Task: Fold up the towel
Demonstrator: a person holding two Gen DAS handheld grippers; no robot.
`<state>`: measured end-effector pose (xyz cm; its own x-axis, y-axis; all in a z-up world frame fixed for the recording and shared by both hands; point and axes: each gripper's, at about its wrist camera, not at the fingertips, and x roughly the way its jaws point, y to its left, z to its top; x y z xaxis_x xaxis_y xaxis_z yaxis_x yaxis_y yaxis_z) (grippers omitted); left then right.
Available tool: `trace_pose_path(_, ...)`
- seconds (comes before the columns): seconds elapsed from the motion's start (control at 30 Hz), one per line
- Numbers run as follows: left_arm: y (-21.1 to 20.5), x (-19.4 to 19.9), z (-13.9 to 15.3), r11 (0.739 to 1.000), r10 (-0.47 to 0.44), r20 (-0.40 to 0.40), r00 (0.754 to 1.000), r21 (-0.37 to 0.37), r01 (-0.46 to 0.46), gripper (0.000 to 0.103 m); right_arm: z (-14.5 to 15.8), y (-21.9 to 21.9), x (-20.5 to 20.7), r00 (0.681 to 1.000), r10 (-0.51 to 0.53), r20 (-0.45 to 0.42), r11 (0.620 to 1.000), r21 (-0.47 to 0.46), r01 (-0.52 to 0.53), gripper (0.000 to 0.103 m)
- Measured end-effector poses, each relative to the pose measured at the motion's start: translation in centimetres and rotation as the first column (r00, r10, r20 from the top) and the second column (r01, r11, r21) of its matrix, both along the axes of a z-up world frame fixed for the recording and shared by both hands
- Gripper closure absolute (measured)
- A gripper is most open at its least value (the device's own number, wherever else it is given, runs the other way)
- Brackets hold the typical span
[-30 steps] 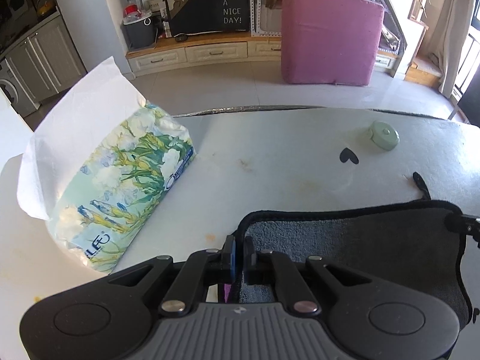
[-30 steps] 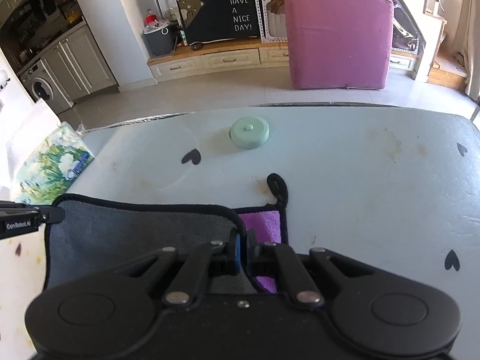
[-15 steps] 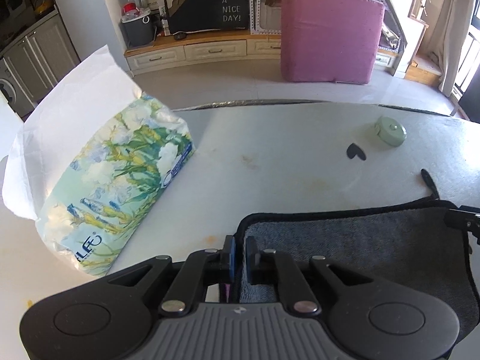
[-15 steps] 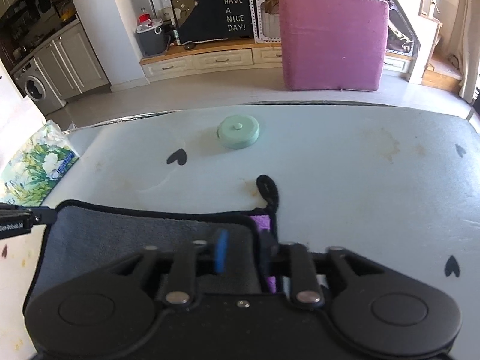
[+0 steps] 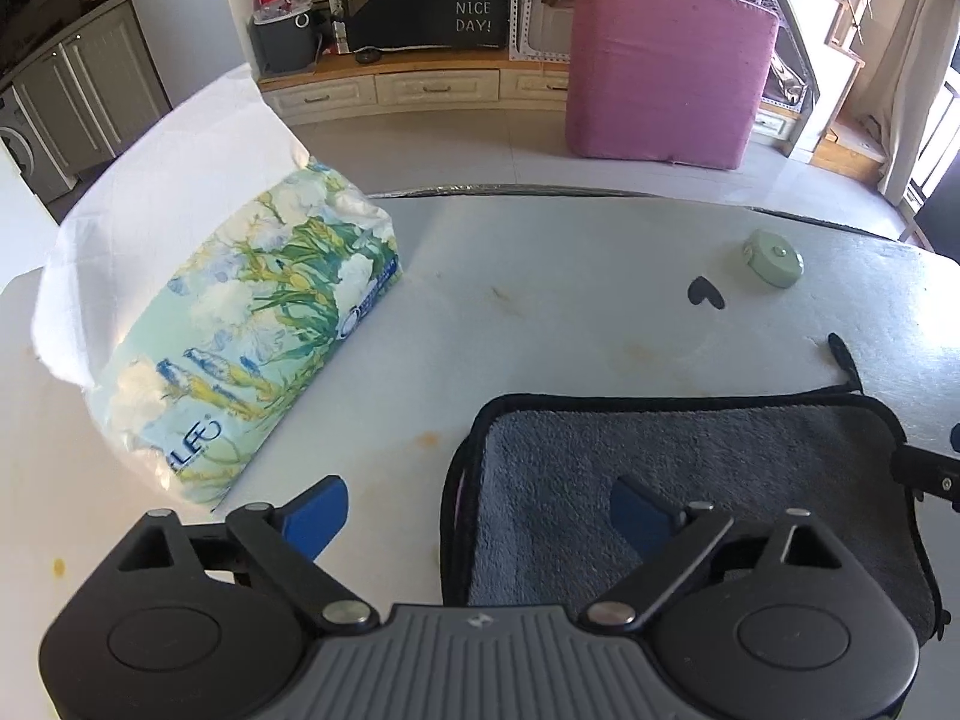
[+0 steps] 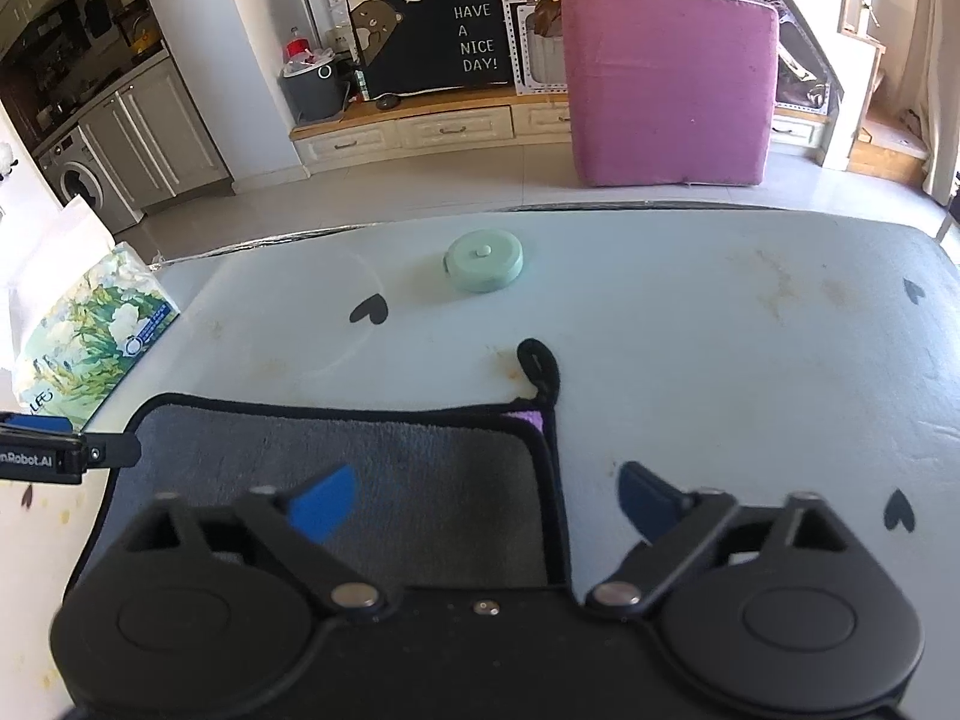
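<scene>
The grey towel [image 5: 690, 480] with black trim lies folded flat on the white table; its purple underside peeks out at the far right corner [image 6: 531, 420]. It also shows in the right wrist view [image 6: 336, 468]. My left gripper [image 5: 477, 513] is open and empty, its jaws straddling the towel's left edge. My right gripper [image 6: 486, 498] is open and empty, its jaws straddling the towel's right edge. A black hanging loop [image 6: 540, 366] sticks out from the far right corner.
A floral tissue pack [image 5: 252, 324] with white paper behind it lies left of the towel. A round pale green case [image 6: 485, 260] sits beyond the towel. The table's far edge [image 5: 540, 189] lies ahead, with a pink cushion [image 5: 666, 60] on the floor beyond.
Both grippers were shut on the towel's near corners a second ago. The right opened first, then the left; both now stand wide open and the towel rests flat.
</scene>
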<state>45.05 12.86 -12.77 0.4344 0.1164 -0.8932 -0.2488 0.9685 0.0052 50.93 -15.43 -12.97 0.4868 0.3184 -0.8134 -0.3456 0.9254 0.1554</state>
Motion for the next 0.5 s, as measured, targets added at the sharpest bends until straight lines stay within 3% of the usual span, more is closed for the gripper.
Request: trace_pose_path(0.5,-1.6,-4.3,3.1,1.0,0.0,0.026,1.0,-0.002,0.0,0.004,2.5,-0.9,-3.8,0.999,-0.029,-0.015,0.999,0.026,0.029,0.001)
